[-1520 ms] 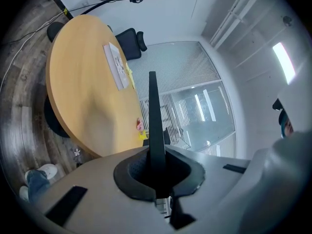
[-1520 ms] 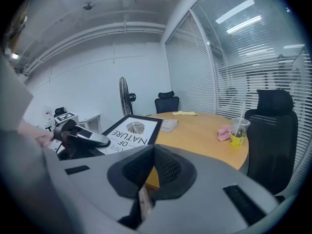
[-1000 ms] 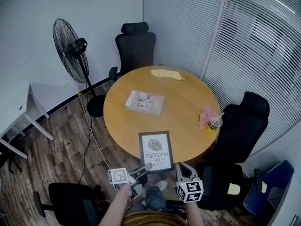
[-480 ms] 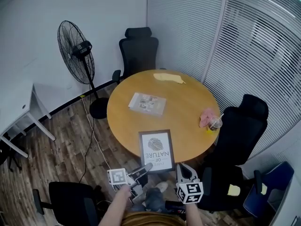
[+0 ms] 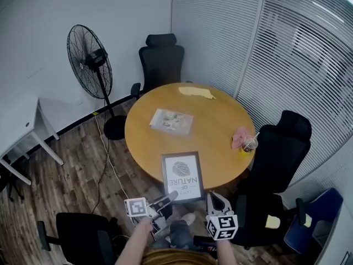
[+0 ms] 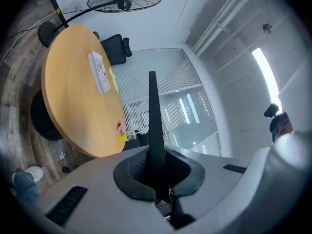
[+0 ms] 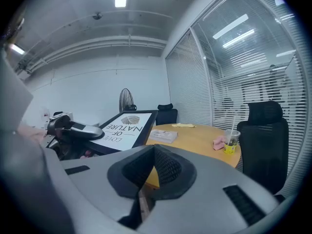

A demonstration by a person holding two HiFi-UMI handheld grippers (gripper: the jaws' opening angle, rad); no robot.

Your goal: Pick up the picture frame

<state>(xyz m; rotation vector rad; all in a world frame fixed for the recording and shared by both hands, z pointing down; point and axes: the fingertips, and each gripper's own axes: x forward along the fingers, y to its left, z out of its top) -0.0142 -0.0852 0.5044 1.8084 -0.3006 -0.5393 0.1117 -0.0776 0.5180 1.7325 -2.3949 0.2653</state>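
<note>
At the table [image 5: 220, 131] edge, the left gripper [image 5: 168, 197] fingers clamp the picture frame [image 5: 182, 175]; the right gripper [image 5: 216, 199] fingers sit together, empty. The lift seems in hand; next, raise the frame clear.

Past the left tongs [image 5: 170, 196] I see a smooth, satin wood surface [image 5: 220, 120]. The picture frame [image 5: 182, 175] between them looks matt black, around flat white paper.

The picture frame [image 5: 182, 175] is bordered in black, its white sheet printed with a dark leaf and lettering. The table [image 5: 215, 115] is coloured warm tan. The floor [image 5: 71, 175] is patterned in brown and grey planks; a cloth [image 5: 239, 138] is coloured pink.
</note>
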